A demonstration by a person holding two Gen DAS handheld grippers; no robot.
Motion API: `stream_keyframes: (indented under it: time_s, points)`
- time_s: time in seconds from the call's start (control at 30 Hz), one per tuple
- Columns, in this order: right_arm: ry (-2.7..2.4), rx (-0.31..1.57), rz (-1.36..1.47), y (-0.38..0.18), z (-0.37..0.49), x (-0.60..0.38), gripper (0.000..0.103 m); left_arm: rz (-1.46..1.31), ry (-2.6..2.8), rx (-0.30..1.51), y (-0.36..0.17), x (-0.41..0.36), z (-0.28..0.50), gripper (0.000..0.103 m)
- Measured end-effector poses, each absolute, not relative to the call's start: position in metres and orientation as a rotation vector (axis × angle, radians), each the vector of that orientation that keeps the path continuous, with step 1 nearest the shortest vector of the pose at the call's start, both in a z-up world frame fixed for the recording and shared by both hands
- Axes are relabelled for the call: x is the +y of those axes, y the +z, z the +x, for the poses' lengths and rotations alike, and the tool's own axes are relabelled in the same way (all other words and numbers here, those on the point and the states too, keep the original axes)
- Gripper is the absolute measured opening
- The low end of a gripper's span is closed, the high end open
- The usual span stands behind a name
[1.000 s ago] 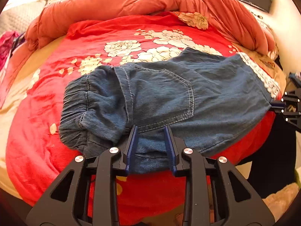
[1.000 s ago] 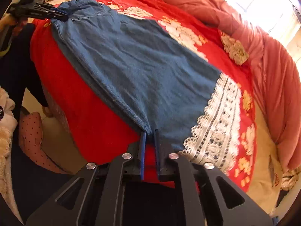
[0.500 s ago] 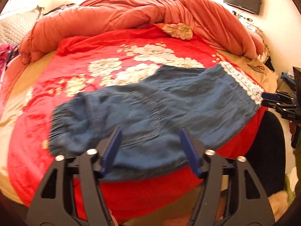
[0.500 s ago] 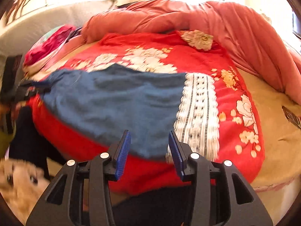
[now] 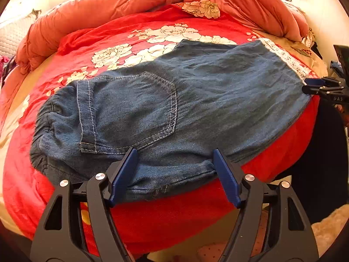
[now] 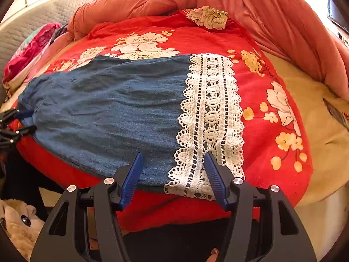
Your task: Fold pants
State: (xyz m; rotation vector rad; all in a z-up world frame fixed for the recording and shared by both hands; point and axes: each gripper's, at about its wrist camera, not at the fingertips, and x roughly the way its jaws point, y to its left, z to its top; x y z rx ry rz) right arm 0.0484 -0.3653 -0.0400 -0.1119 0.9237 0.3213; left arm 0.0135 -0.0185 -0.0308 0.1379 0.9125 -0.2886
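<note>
A bed [image 5: 152, 214] draped in a red floral cover carries blue denim pants [image 5: 196, 100] lying flat, just ahead of both tools. The left hand-held gripper [image 5: 174, 170] and right hand-held gripper [image 6: 173, 174] are opening wide, pads clear of the cloth's near edge.

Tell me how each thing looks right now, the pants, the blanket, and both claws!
pants: lying flat on the bed, pocket side up, not held.
lace hem: spread flat at the leg end.
left gripper: jaws opening, over the waist-end edge, not gripping.
right gripper: jaws opening, over the hem edge, not gripping.
red floral blanket: spread under the pants.
orange duvet: bunched up behind.
</note>
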Motion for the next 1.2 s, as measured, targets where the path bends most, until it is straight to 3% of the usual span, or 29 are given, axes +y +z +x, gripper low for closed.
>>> stream_keyframes:
  time_s: [0.2,0.3,0.37,0.43,0.6,0.83,0.87,0.97,1.0,1.13,1.17,1.2]
  points:
    - [0.424,0.780,0.019,0.009,0.057,-0.367,0.057,0.071,-0.375,0.792,0.040,-0.021,0.039,0.065]
    - [0.463,0.728,0.008,0.025,0.077,-0.351,0.057,0.065,-0.385,0.817,0.050,-0.034,0.083,0.065]
    - [0.467,0.718,0.009,0.031,0.100,-0.342,0.057,0.050,-0.400,0.856,0.047,-0.042,0.111,0.065]
    - [0.435,0.741,0.029,0.030,0.124,-0.341,0.078,0.037,-0.403,0.899,0.041,-0.050,0.140,0.065]
    - [0.312,0.775,0.138,0.022,0.191,-0.354,0.079,0.019,-0.409,0.966,0.012,-0.060,0.187,0.065]
    - [0.209,0.824,0.151,-0.011,0.203,-0.386,0.079,-0.030,-0.489,1.028,-0.023,-0.062,0.214,0.064]
    - [0.206,0.838,0.165,-0.016,0.204,-0.393,0.079,-0.049,-0.503,1.030,-0.025,-0.062,0.217,0.062]
    - [0.229,0.863,0.228,-0.028,0.210,-0.407,0.079,-0.130,-0.559,1.059,-0.036,-0.064,0.224,0.043]
    - [0.245,0.875,0.249,-0.033,0.211,-0.408,0.079,-0.144,-0.573,1.064,-0.040,-0.067,0.225,0.030]
    - [0.284,0.927,0.293,-0.052,0.212,-0.412,0.059,-0.175,-0.591,1.043,-0.040,-0.069,0.222,0.003]
    - [0.285,0.925,0.288,-0.052,0.211,-0.412,0.056,-0.195,-0.594,1.025,-0.037,-0.066,0.220,0.003]
    - [0.285,0.920,0.283,-0.051,0.210,-0.412,0.044,-0.208,-0.589,1.008,-0.035,-0.063,0.219,0.002]
